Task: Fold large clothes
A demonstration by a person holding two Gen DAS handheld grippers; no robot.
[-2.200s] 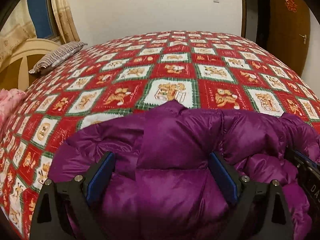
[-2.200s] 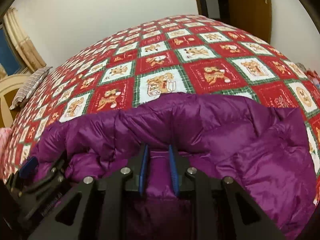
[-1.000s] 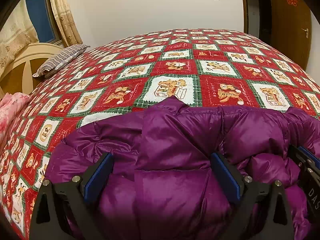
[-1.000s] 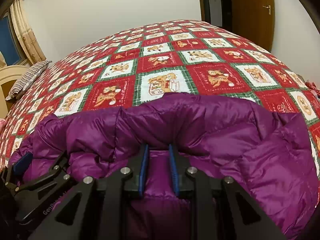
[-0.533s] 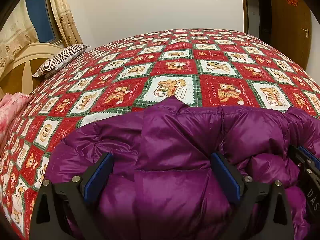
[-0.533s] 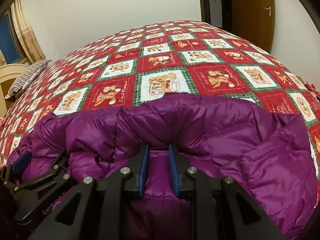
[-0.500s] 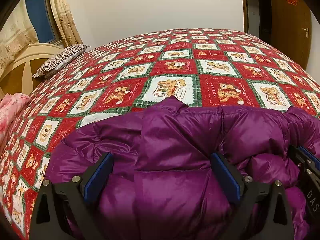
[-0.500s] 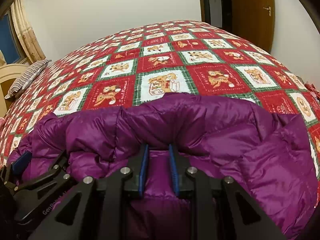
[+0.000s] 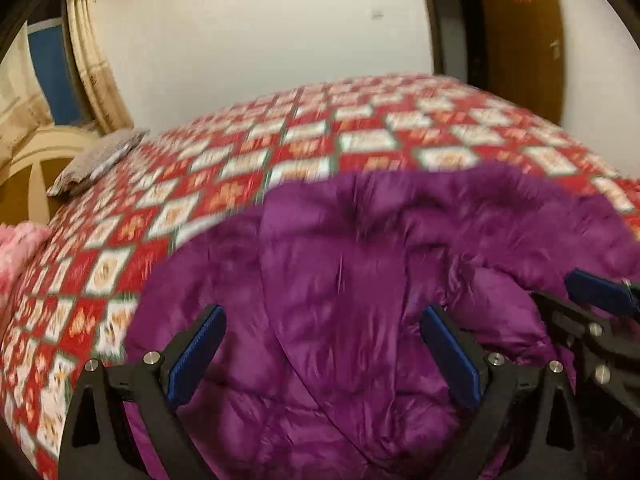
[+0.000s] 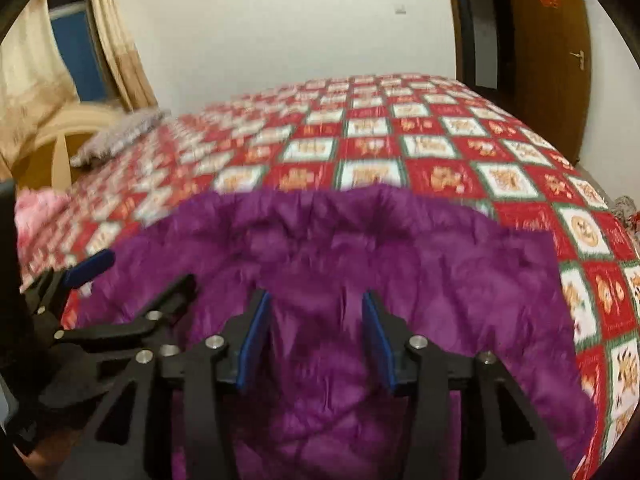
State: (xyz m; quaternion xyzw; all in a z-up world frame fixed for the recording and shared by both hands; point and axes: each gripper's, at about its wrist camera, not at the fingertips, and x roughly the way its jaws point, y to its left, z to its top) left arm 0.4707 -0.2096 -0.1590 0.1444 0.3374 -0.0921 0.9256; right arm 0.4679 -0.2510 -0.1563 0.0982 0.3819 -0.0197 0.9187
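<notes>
A purple puffer jacket (image 9: 360,260) lies bunched on the near part of a bed with a red patchwork quilt (image 9: 320,140). My left gripper (image 9: 324,344) is open wide just above the jacket, its blue pads clear of the fabric on both sides. In the right wrist view the jacket (image 10: 360,256) spreads flatter under my right gripper (image 10: 316,336). Its jaws are opening, with jacket fabric below and between them, and the pads do not press on it. The left gripper (image 10: 140,272) shows at that view's left edge. Both views are motion-blurred.
A striped pillow (image 9: 100,156) lies at the far left by a cream headboard (image 9: 40,148). A pink cloth (image 9: 20,248) sits at the bed's left edge. Behind the bed are a white wall, a curtain (image 10: 116,40) and a brown door (image 10: 552,60).
The right gripper's jaws have parted and let go of the jacket fold they pinched. Both grippers have drawn back and slightly up from the jacket. The left gripper stays open.
</notes>
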